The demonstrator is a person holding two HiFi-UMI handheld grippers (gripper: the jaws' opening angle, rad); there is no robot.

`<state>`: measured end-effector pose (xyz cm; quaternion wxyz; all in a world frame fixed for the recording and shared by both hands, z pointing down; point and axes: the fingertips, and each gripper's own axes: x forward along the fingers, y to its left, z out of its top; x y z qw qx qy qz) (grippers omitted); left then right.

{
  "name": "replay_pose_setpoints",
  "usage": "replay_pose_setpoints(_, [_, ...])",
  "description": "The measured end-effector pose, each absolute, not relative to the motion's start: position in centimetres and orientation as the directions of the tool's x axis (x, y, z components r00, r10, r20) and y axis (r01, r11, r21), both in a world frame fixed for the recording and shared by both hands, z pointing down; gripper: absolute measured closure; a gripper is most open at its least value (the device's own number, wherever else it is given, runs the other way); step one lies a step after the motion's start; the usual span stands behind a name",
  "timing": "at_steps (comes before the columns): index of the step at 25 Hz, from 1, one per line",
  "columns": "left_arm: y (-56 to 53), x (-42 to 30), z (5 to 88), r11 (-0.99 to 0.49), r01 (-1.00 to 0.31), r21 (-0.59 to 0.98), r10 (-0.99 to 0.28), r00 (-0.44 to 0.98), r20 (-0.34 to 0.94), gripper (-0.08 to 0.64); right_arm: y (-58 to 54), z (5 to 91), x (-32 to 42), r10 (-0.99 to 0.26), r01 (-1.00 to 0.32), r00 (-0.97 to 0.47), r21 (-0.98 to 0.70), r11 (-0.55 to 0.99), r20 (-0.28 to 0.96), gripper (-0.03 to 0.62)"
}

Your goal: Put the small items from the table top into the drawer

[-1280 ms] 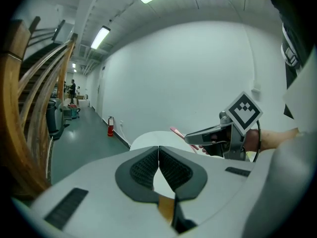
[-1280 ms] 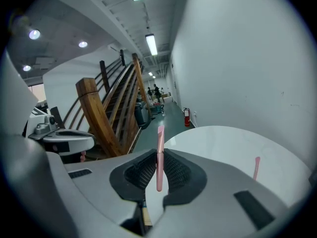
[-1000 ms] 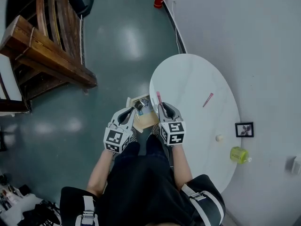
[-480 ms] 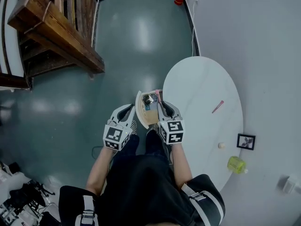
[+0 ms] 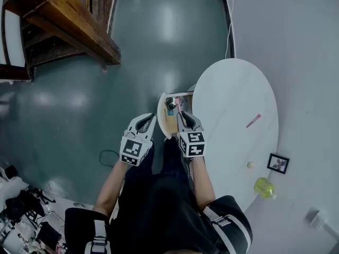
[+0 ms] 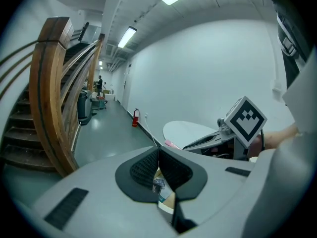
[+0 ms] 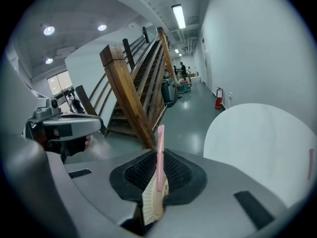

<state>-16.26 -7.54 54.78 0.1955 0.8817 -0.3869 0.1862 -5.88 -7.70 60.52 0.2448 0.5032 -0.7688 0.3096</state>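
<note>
A light wooden drawer (image 5: 162,119) stands pulled out from the left edge of the white oval table (image 5: 233,89), with a dark shiny item (image 5: 170,103) inside it. My right gripper (image 5: 183,115) hangs over the drawer, shut on a thin pink stick (image 7: 159,155) that points up past its pads; the drawer's plywood edge (image 7: 151,202) shows just below. My left gripper (image 5: 150,119) is beside the drawer's left side, its pads (image 6: 146,165) meeting with nothing between them. A second pink stick (image 5: 253,121) and a small round piece (image 5: 250,164) lie on the table.
A small picture frame (image 5: 278,163) and a yellow-green bottle (image 5: 265,187) stand at the table's near right edge by the wall. A wooden staircase (image 5: 63,25) fills the upper left. A dark cable loop (image 5: 108,155) lies on the green floor.
Both grippers have come down and closer to the drawer. The right one carried the pink stick from the table's edge to above the drawer. The head view has shifted.
</note>
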Motion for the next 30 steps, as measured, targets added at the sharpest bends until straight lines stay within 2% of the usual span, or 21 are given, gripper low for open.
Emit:
replay_pose_setpoints(17, [-6.1, -15.7, 64.0, -0.598, -0.748, 0.287, -0.533, 0.639, 0.555, 0.540, -3.7, 71.1, -6.5, -0.499, -0.922, -0.380, -0.278, 0.269, 0.779, 0.526])
replay_pose_setpoints(30, [-4.2, -15.4, 68.4, -0.595, -0.740, 0.315, -0.491, 0.645, 0.586, 0.540, -1.6, 76.8, -7.2, -0.449, -0.916, -0.396, -0.316, 0.246, 0.801, 0.526])
